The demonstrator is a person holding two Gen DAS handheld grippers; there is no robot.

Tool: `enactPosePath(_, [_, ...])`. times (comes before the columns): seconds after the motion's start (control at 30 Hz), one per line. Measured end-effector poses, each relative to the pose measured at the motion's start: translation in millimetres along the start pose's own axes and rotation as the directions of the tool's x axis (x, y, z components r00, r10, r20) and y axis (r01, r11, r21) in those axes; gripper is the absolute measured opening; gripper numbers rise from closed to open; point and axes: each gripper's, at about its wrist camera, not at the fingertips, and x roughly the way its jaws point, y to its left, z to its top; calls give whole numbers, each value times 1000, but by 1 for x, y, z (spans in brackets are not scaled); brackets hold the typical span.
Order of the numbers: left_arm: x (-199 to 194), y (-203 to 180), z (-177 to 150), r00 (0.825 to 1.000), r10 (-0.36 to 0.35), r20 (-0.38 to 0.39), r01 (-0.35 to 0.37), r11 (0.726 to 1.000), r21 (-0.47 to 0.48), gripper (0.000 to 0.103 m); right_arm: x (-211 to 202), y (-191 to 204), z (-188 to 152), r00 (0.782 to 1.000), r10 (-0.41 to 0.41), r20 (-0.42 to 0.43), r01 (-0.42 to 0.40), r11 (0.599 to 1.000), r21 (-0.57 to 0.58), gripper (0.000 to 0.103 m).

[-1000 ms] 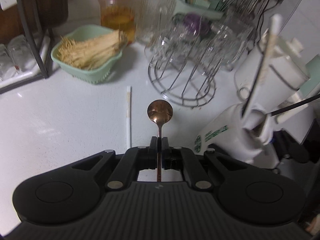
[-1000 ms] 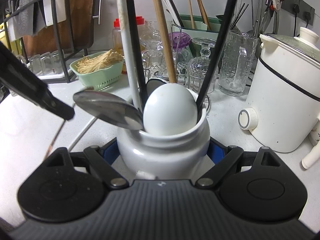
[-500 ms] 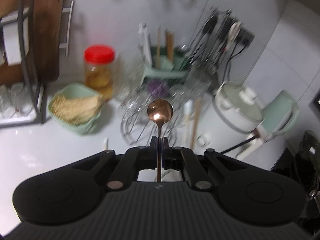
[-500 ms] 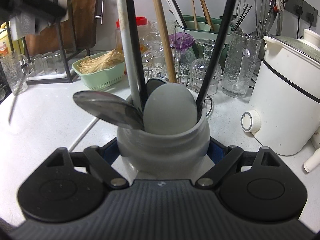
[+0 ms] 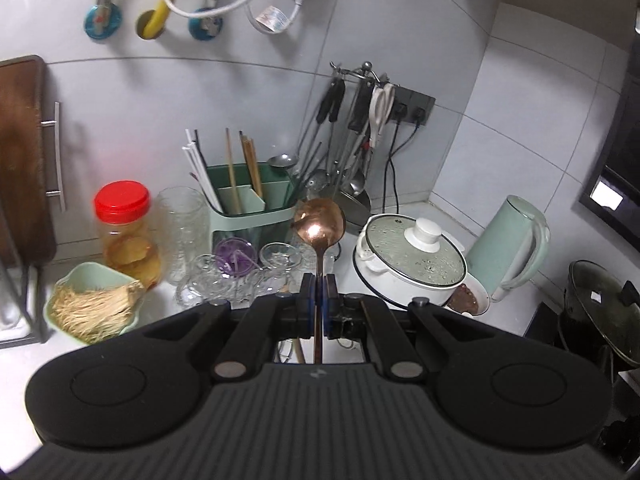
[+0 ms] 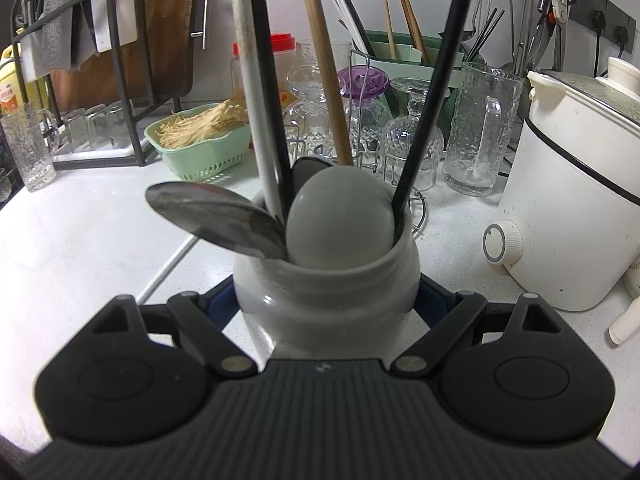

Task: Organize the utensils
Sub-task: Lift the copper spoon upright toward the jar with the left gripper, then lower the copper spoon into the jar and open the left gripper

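Observation:
My left gripper (image 5: 319, 286) is shut on the stem of a copper spoon (image 5: 320, 223), whose bowl stands up in front of me, high above the counter. In the right wrist view my right gripper (image 6: 326, 292) is shut on a white ceramic utensil jar (image 6: 326, 280) standing on the counter. The jar holds a steel spoon (image 6: 212, 216), a white ladle bowl (image 6: 340, 216), a wooden stick (image 6: 320, 56) and black handles (image 6: 434, 80). A white chopstick (image 6: 168, 270) lies on the counter left of the jar.
A green utensil caddy (image 5: 248, 208) with chopsticks, a red-lidded jar (image 5: 124, 232), a green basket of enoki mushrooms (image 5: 94, 304), a wire rack of glasses (image 6: 360, 128), a white cooker (image 6: 576, 200), a mint kettle (image 5: 508, 248) and hanging tools (image 5: 352, 128) crowd the back of the counter.
My left gripper has risen and tilted up with the copper spoon, so its view went from the counter to the wall and back corner. The right gripper and jar have stayed still.

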Motion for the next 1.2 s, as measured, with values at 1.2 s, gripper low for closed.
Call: enactPosePath(1.2, [58, -3, -45, 999, 26, -41, -20, 990, 138, 4, 0, 1, -1, 1000, 1, 4, -1, 1000, 4, 91])
